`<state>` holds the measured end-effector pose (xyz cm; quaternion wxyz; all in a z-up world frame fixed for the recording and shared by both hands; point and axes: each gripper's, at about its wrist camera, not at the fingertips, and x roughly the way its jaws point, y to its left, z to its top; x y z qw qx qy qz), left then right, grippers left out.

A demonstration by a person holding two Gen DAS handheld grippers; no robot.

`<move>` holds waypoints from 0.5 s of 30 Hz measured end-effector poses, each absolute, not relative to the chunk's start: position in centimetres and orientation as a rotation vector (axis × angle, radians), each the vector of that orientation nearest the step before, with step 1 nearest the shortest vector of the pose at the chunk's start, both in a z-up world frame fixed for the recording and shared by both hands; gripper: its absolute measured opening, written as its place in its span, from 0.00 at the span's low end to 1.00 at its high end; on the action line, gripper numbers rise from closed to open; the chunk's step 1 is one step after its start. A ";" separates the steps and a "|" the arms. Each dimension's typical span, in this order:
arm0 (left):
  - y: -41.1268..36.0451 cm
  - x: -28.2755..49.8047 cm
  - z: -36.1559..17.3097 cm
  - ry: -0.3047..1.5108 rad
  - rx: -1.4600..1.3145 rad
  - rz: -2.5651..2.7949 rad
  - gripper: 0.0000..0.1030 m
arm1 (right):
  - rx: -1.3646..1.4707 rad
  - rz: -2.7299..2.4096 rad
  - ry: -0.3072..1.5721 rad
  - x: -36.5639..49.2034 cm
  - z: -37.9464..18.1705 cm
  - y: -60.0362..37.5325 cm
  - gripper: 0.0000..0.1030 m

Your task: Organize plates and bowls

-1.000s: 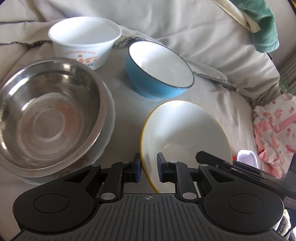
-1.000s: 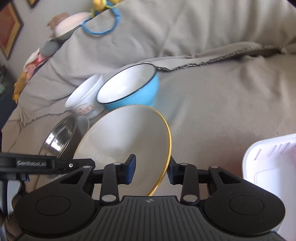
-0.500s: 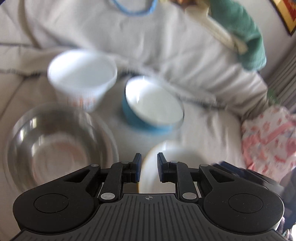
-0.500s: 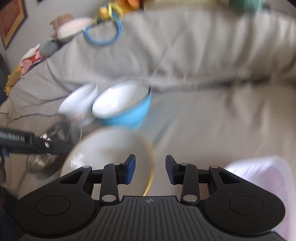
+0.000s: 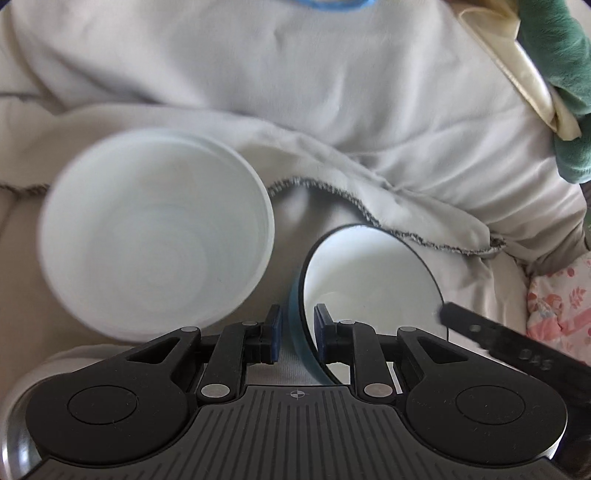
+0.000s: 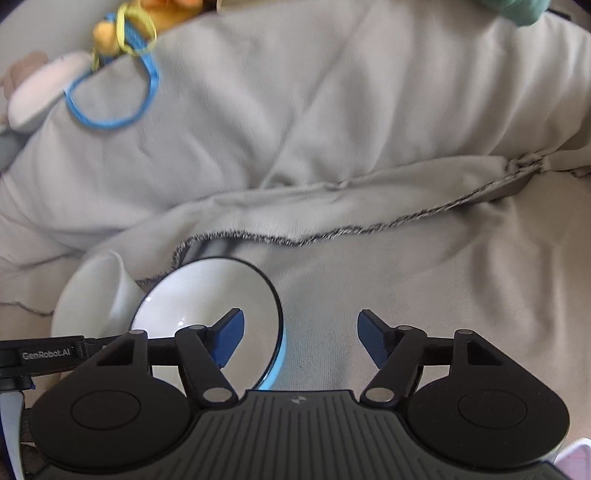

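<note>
In the left wrist view, the left tongs [image 5: 297,334] straddle the near rim of the blue bowl [image 5: 369,284]: one finger sits outside the blue wall and the other inside over the white interior, with a small gap showing between the outer pad and the wall, so whether they actually pinch the rim I cannot tell. The blue bowl sits on the grey blanket [image 5: 295,110] that covers the sofa, tilted so its white inside faces the camera. Just beside it on the left is the white bowl [image 5: 155,254], blurred, its rim close to the blue bowl but apart from it. A black bar from the other tool [image 5: 509,350] crosses the lower right corner, touching or overlapping the blue bowl's right edge. A green cloth [image 5: 554,74] hangs at the upper right and a pink flowered cloth [image 5: 557,310] lies at the right edge. In the right wrist view, the right tongs [image 6: 299,339] are spread wide with nothing between them; the left finger overlaps the blue bowl [image 6: 207,302], while the right finger hangs over bare blanket [image 6: 406,258]. The white bowl [image 6: 92,295] stands just behind and left of the blue one. A blue ring [image 6: 110,96] lies on the sofa back at upper left, near a yellow toy [image 6: 107,33].
</note>
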<state>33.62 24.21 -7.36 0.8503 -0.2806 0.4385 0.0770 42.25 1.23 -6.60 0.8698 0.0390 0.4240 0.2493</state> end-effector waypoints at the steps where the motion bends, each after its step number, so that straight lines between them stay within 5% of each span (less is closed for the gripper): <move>1: 24.3 34.1 -7.8 0.933 -0.600 0.154 0.20 | 0.089 0.540 0.904 42.6 -7.3 1.6 0.65; 8: 23.0 34.9 -8.0 0.895 -0.516 0.177 0.19 | 0.136 0.682 1.032 44.4 -10.5 3.1 0.38; 15: 22.2 34.0 -7.0 0.983 -0.543 0.128 0.21 | 0.045 0.700 0.960 42.5 -8.3 2.4 0.38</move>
